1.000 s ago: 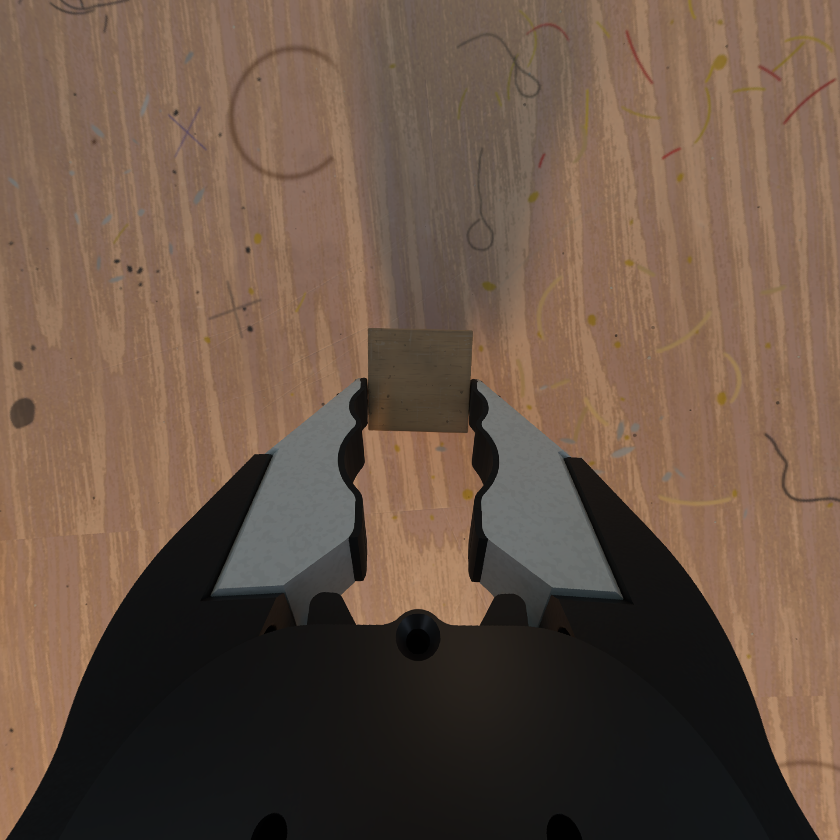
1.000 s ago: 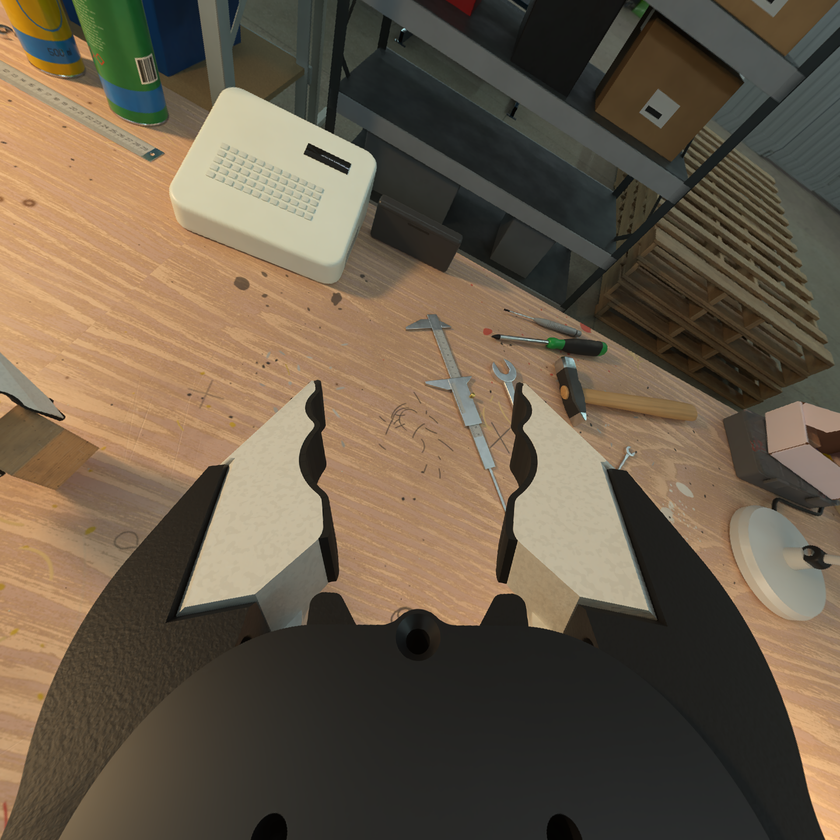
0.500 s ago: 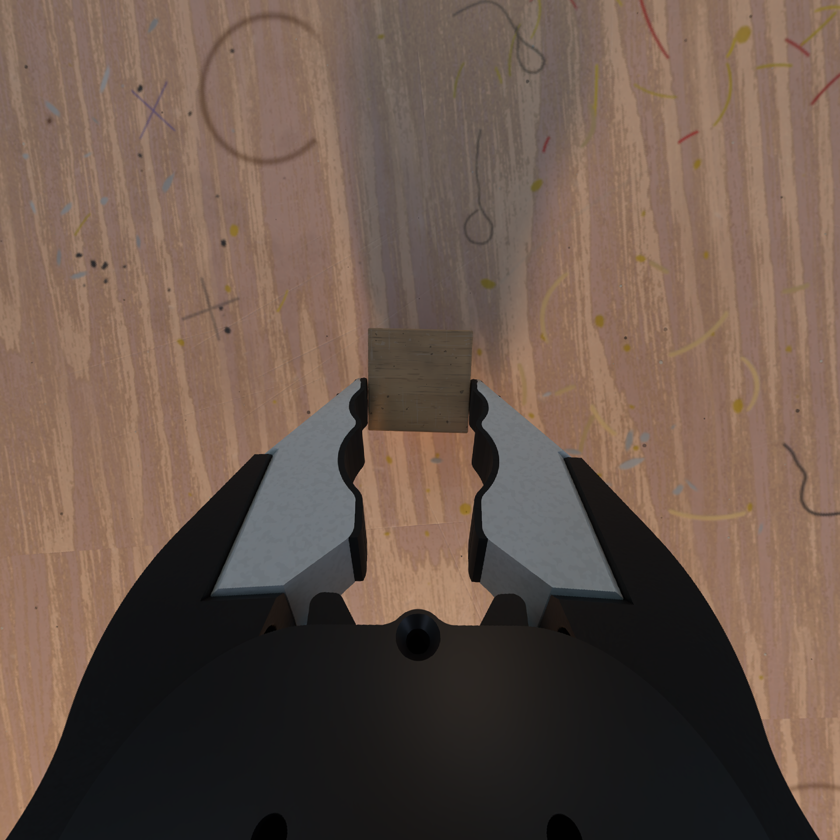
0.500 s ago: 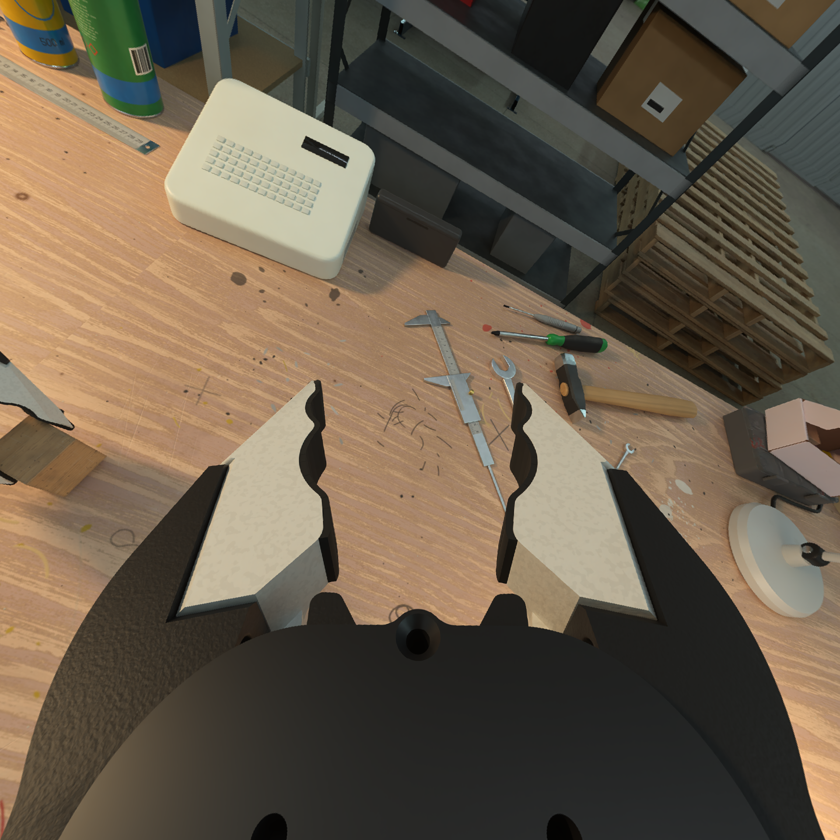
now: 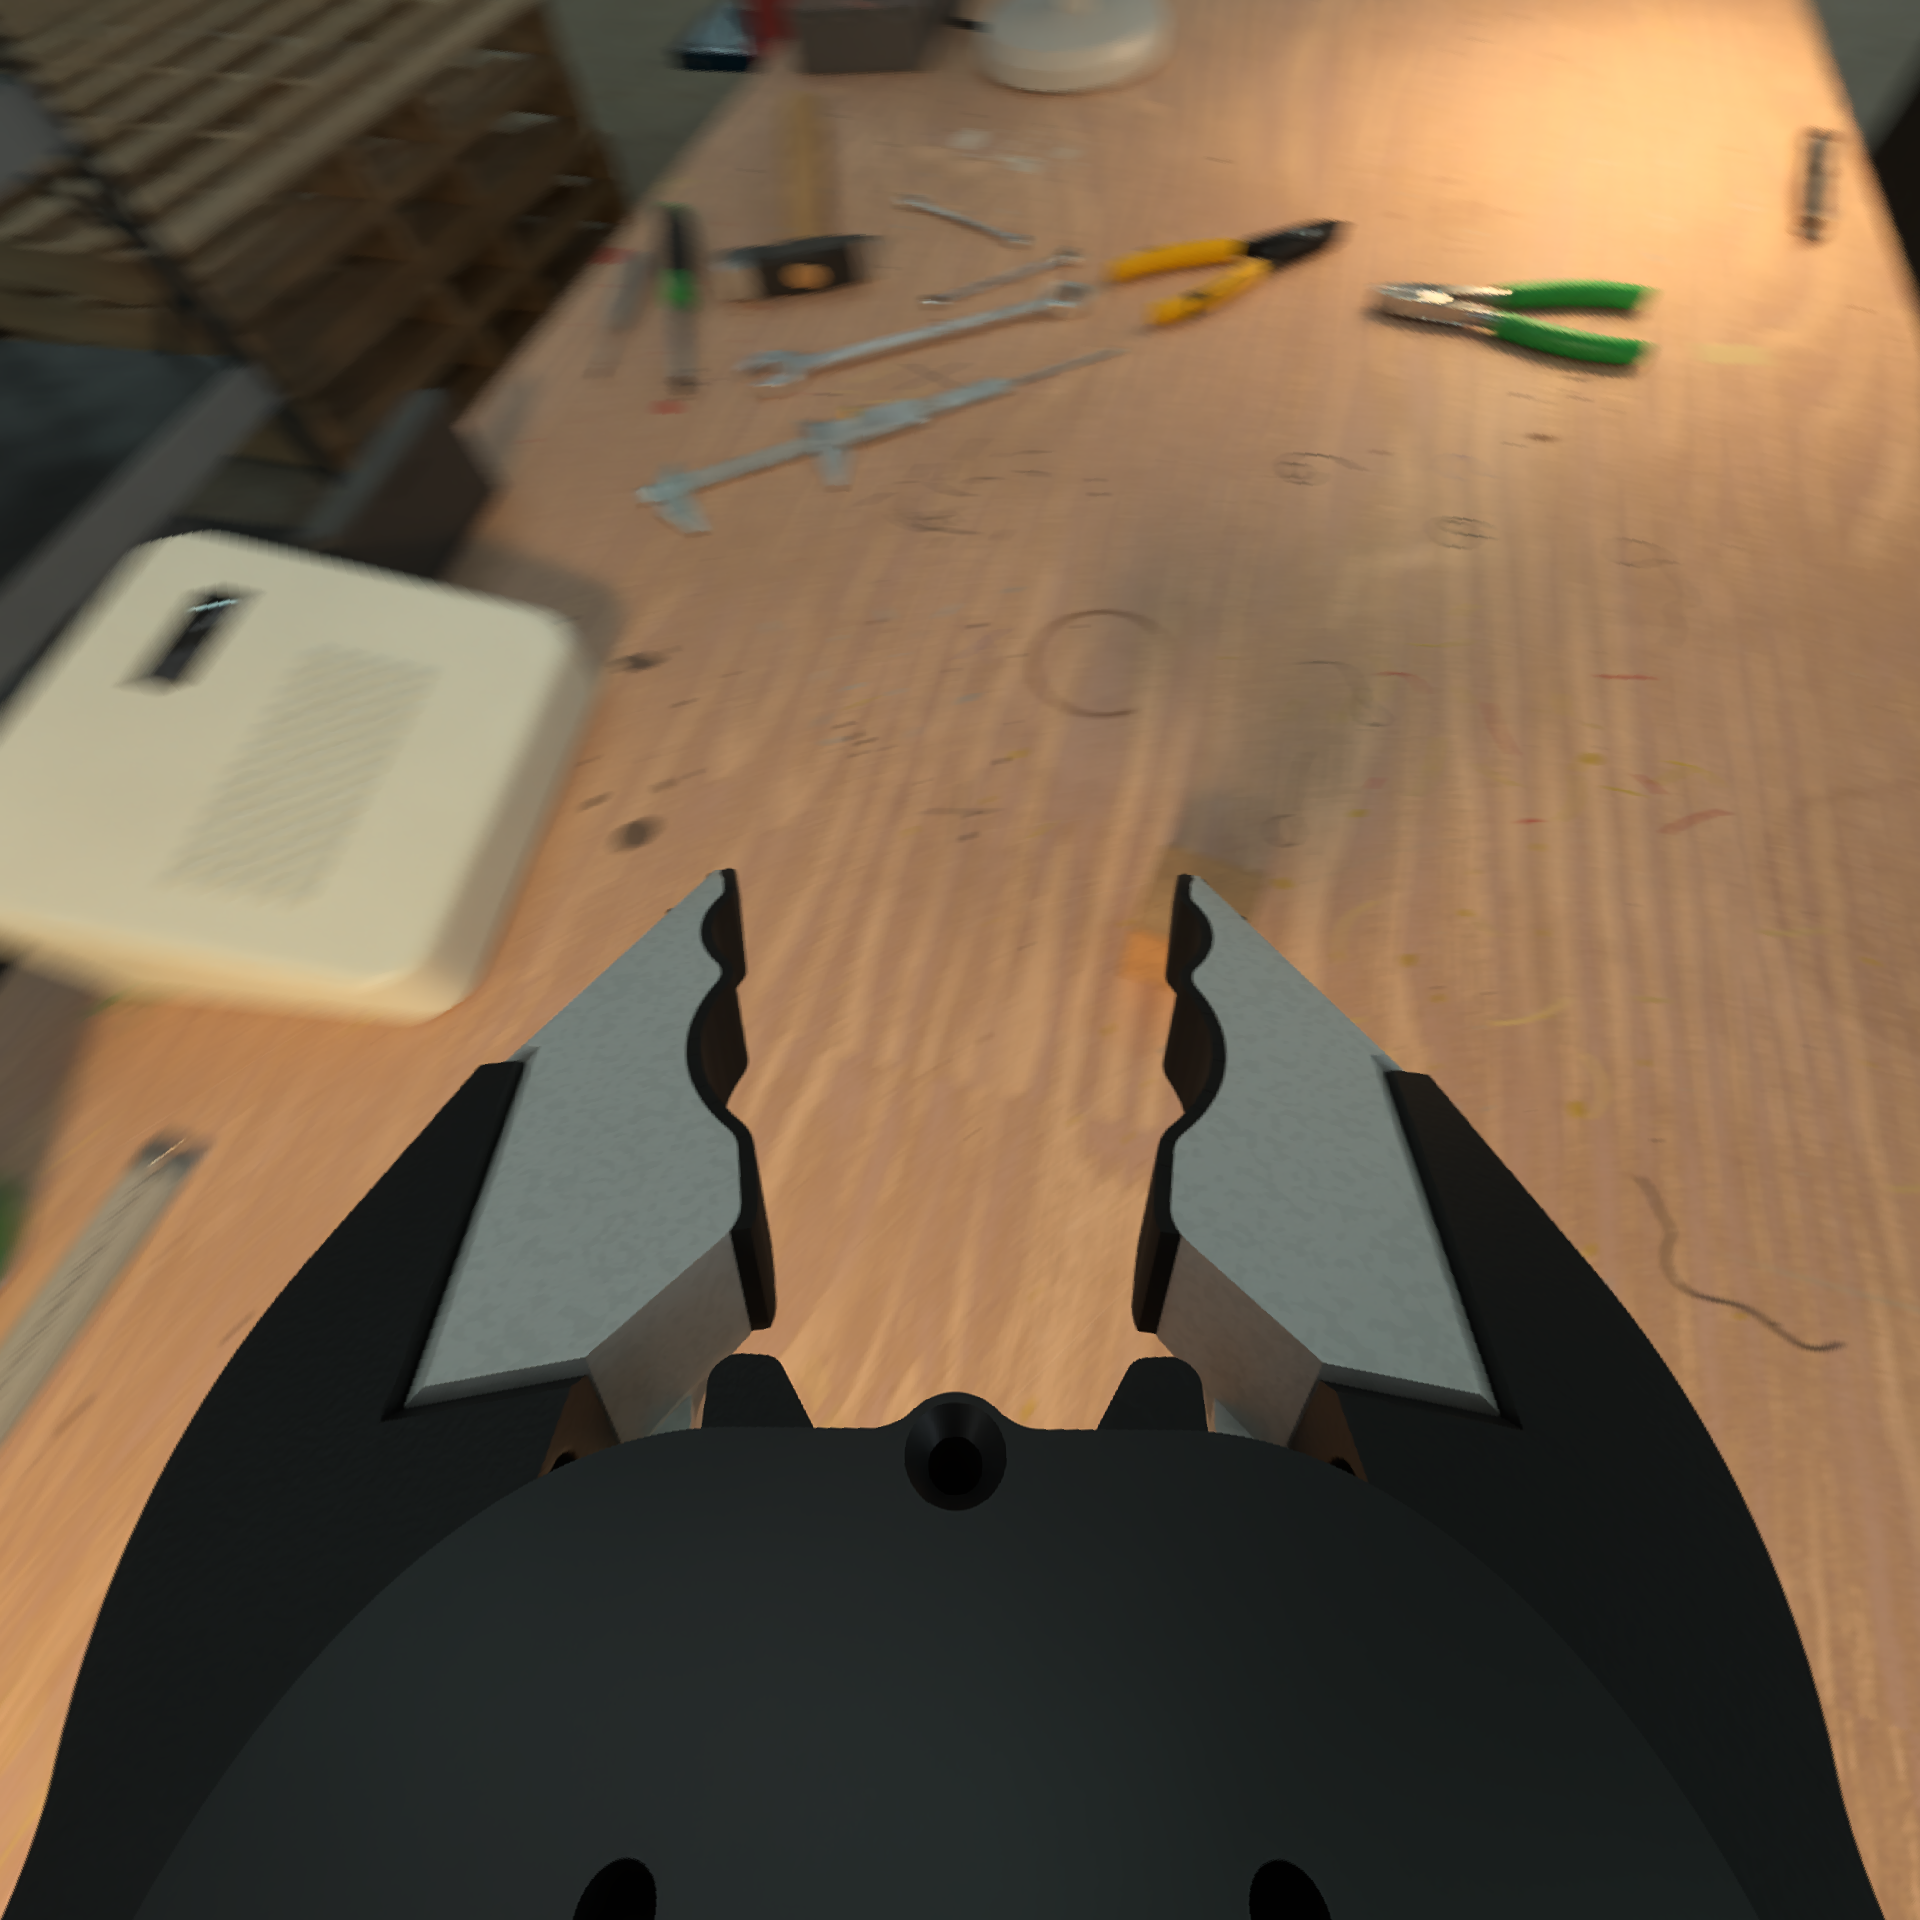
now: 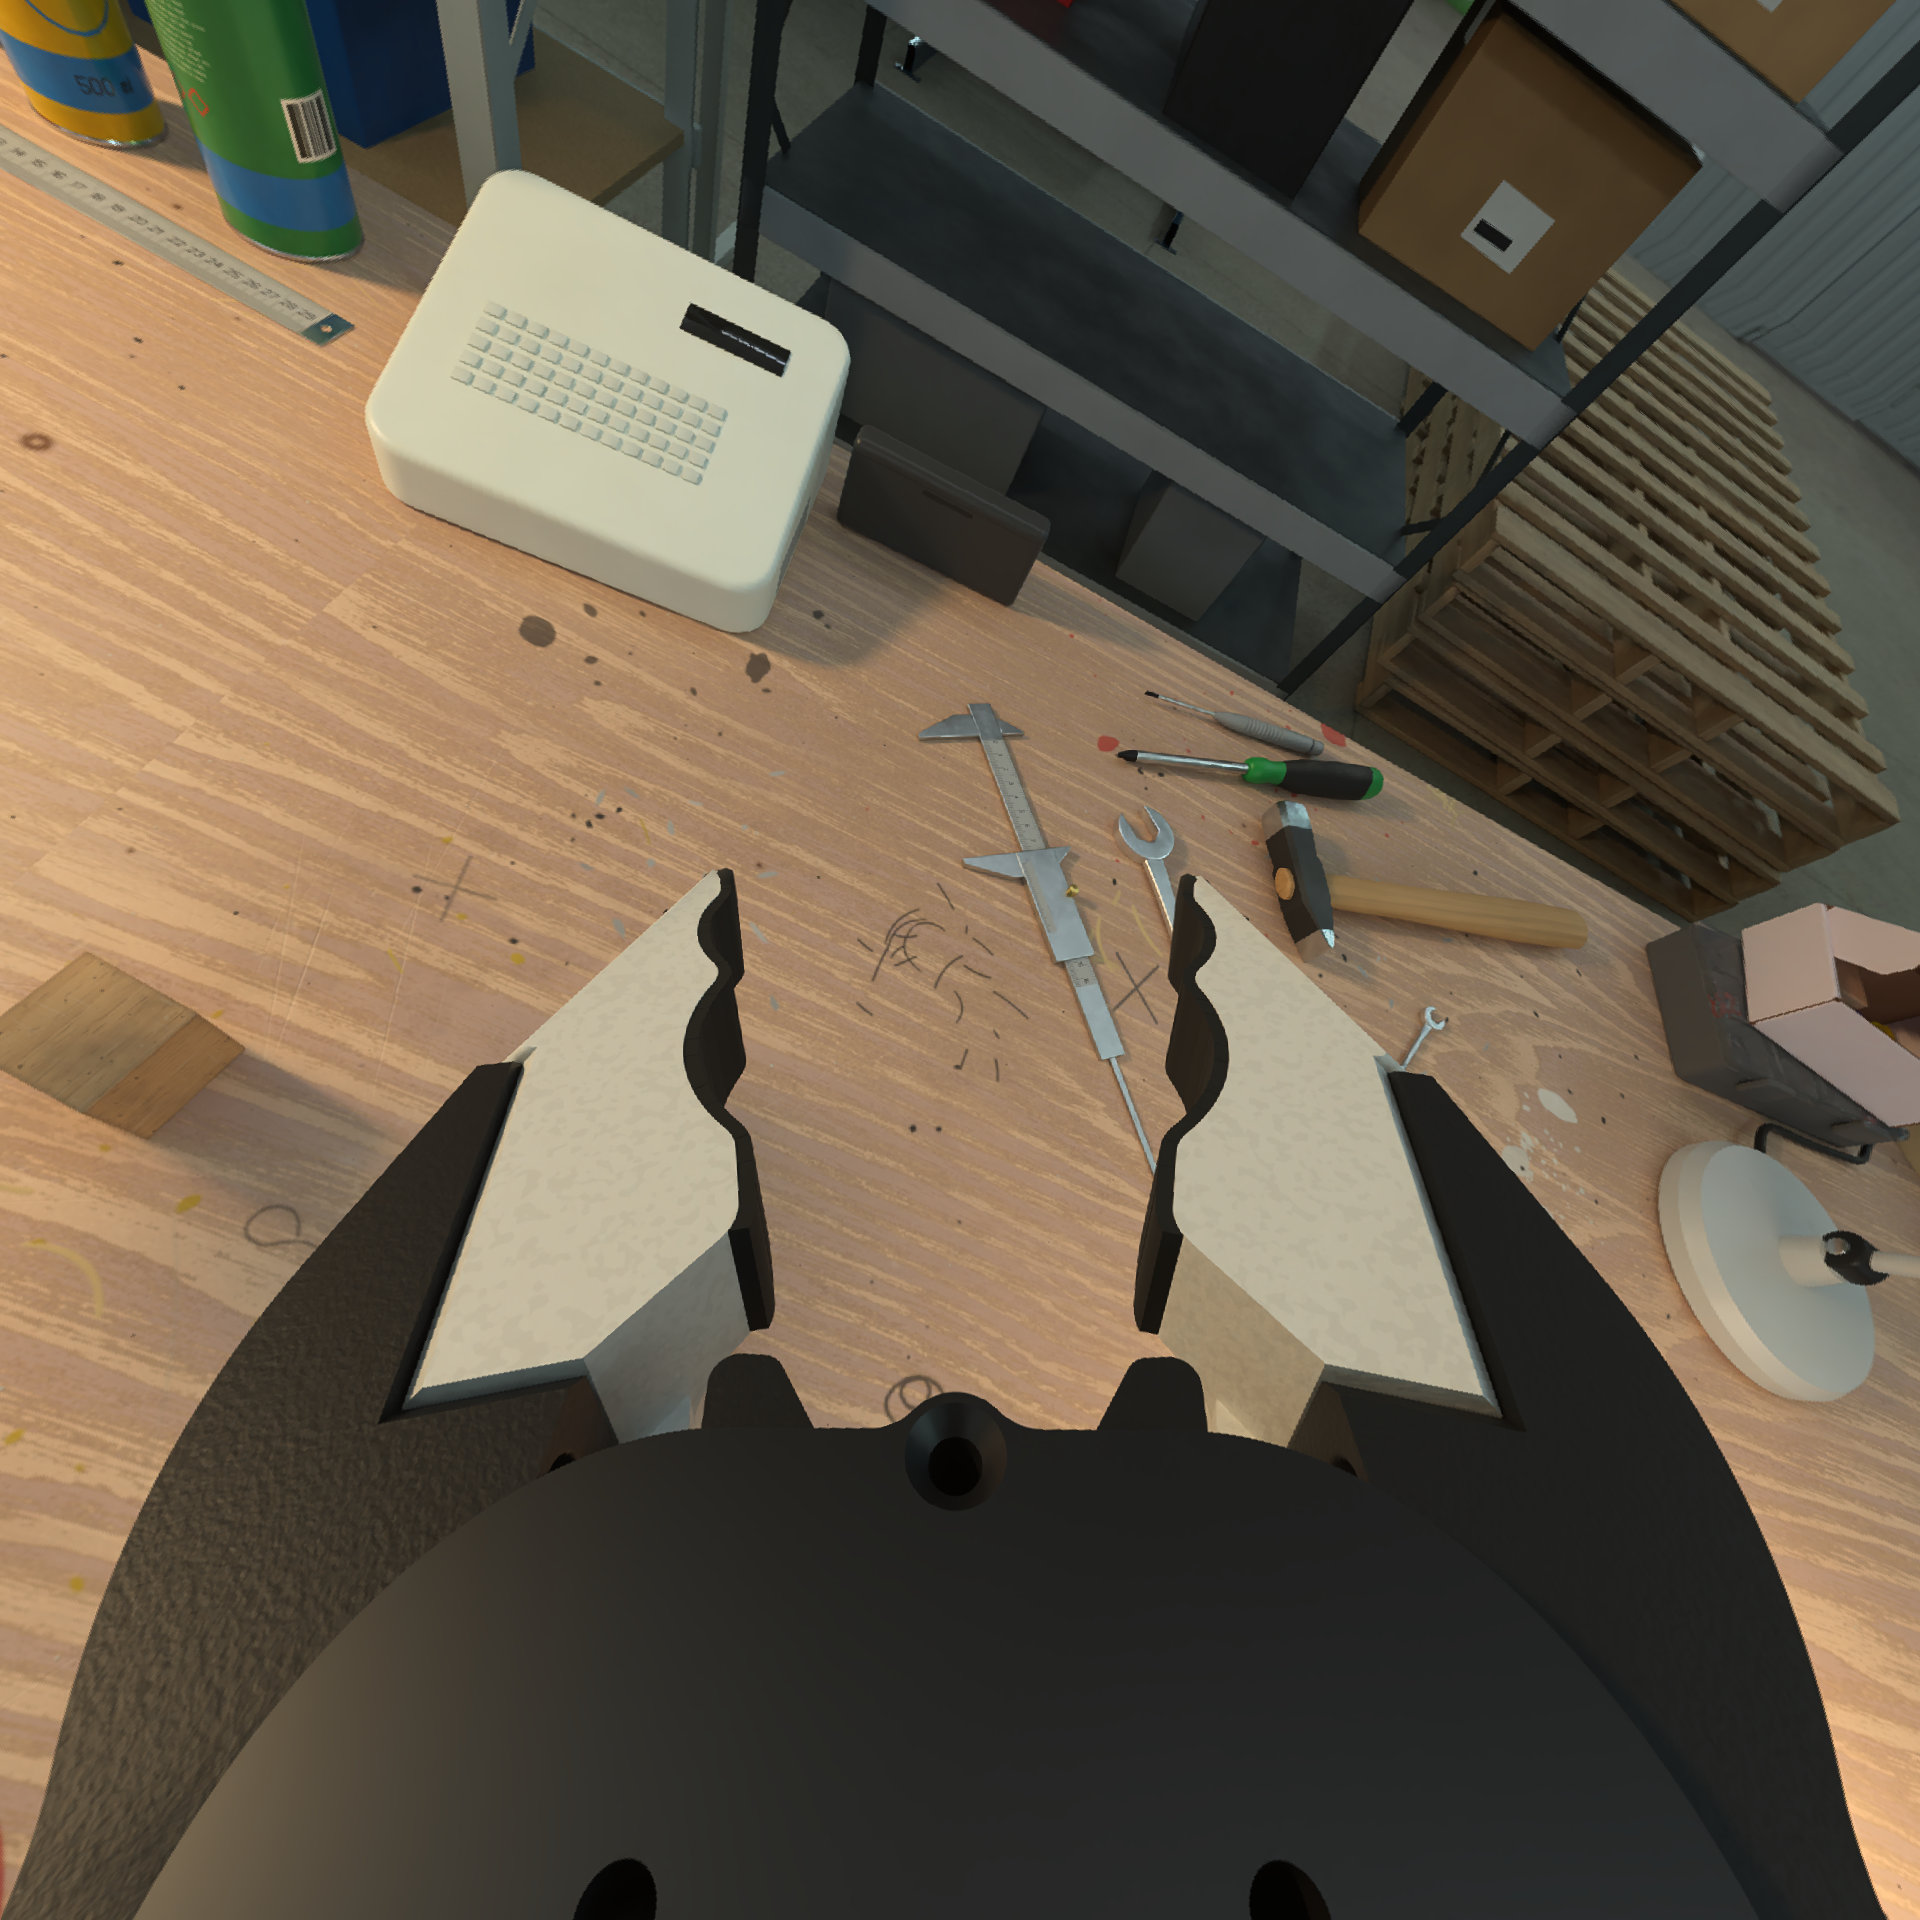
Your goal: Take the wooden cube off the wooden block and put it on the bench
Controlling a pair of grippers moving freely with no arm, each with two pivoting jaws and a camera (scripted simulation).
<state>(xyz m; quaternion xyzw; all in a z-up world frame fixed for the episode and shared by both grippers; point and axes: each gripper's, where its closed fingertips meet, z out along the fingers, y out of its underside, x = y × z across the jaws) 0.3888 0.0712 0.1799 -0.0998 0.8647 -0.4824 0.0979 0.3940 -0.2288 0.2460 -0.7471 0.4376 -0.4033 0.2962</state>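
Note:
The wooden cube (image 6: 109, 1039) lies flat on the bench (image 6: 312, 727) at the left edge of the right wrist view, with no gripper touching it. My left gripper (image 5: 956, 878) is open and empty above the bench; its view is blurred by motion. A blurred brownish patch (image 5: 1146, 951) by its right fingertip may be the cube; I cannot tell. My right gripper (image 6: 956, 878) is open and empty, held above the bench to the right of the cube. The wooden block is not in view.
A cream box (image 6: 613, 405) stands at the bench's far edge, also in the left wrist view (image 5: 260, 769). A caliper (image 6: 1039, 883), wrench, screwdrivers and hammer (image 6: 1434, 909) lie ahead. Spray cans (image 6: 260, 125) and a ruler stand far left, a lamp base (image 6: 1766, 1268) right. Green pliers (image 5: 1527, 312) lie farther off.
My left gripper has opened and let go of the cube, then tilted up fast to look along the bench. The cube now rests on the bench. My right gripper has barely moved.

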